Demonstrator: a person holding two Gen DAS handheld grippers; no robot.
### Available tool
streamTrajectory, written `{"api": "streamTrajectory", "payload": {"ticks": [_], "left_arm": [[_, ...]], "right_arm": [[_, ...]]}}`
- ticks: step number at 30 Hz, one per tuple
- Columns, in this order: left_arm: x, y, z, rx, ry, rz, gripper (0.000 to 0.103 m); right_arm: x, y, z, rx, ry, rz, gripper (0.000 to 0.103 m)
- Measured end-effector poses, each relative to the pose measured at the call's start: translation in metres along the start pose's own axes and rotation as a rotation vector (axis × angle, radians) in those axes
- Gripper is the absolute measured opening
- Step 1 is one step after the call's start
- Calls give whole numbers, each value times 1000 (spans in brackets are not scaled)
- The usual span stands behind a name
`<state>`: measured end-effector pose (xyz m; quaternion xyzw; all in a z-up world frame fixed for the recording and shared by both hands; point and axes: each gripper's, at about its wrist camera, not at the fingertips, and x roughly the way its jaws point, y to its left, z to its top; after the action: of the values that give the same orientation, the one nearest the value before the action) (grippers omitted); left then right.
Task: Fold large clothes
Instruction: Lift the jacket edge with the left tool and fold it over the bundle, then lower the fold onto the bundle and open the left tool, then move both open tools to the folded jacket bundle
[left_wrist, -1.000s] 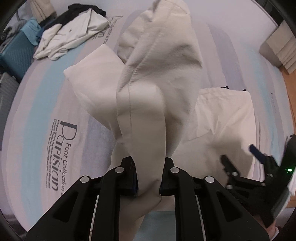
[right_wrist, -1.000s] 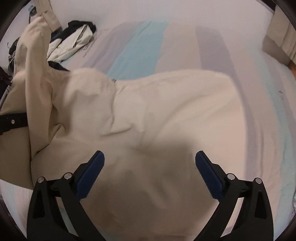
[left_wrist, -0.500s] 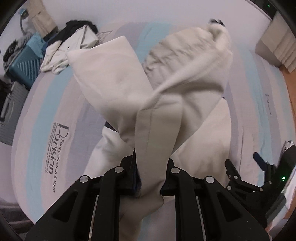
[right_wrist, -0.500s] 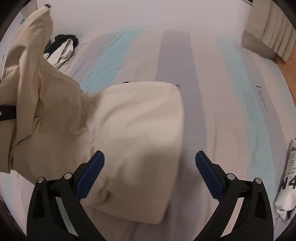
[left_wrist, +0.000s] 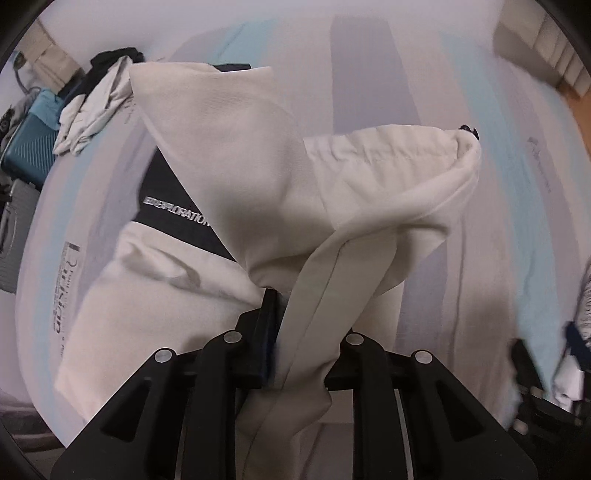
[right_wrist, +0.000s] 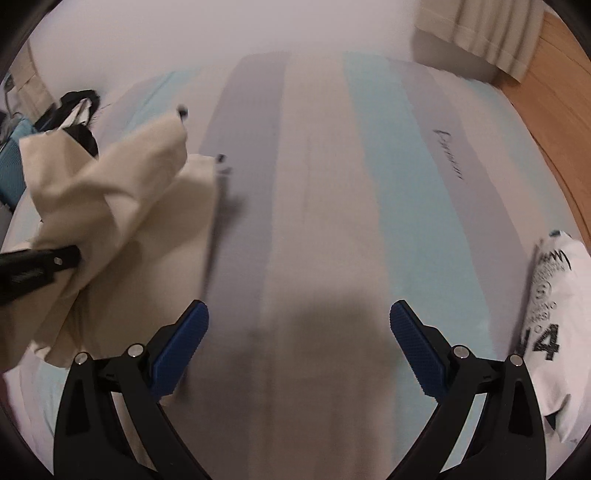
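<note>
A large cream garment (left_wrist: 258, 184) lies partly on the striped bed sheet (left_wrist: 480, 221), and a black panel with white lettering (left_wrist: 173, 206) shows on it. A fold of it rises into my left gripper (left_wrist: 306, 350), whose jaws are opening with the cloth still pinched between them. The raised part ends in a hem with a dark toggle (left_wrist: 467, 130). In the right wrist view the same garment (right_wrist: 110, 195) hangs at the left from the left gripper's black finger (right_wrist: 55, 260). My right gripper (right_wrist: 299, 332) stands open over bare sheet with nothing between its blue pads (right_wrist: 177, 343).
A folded white shirt with black print (right_wrist: 554, 314) lies at the bed's right edge. A heap of dark and pale clothes (left_wrist: 96, 107) sits at the far left corner, by a teal suitcase (left_wrist: 26, 147). A curtain (right_wrist: 476, 33) and wooden floor (right_wrist: 554, 110) lie at the right.
My left gripper has carried the cream fold rightward over the garment, uncovering a black lettered panel. My right gripper has slid right, off the garment to bare sheet, and the printed shirt came into view.
</note>
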<state>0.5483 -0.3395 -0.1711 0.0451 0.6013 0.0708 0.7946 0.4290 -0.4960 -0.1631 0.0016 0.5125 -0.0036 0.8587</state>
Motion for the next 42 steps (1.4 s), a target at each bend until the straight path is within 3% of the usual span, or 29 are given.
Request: {"api": "streamTrajectory", "payload": {"ticks": [11, 21, 23, 27, 32, 36, 42], "left_arm": [[55, -53, -16, 152, -42, 149, 22], [75, -80, -19, 170, -26, 187, 27], [69, -79, -19, 168, -25, 164, 36], [58, -79, -13, 157, -6, 67, 66], [43, -83, -10, 151, 11, -56, 76], [29, -87, -13, 169, 19, -145, 77], [-18, -58, -9, 168, -18, -263, 82]], "right_arm": [[17, -44, -7, 48, 33, 0, 95], [28, -55, -10, 71, 56, -14, 95], [28, -56, -11, 74, 61, -11, 95], [32, -58, -13, 77, 68, -14, 95], [33, -62, -14, 91, 77, -19, 95], [30, -64, -13, 95, 74, -22, 95], [22, -60, -9, 95, 62, -5, 95]]}}
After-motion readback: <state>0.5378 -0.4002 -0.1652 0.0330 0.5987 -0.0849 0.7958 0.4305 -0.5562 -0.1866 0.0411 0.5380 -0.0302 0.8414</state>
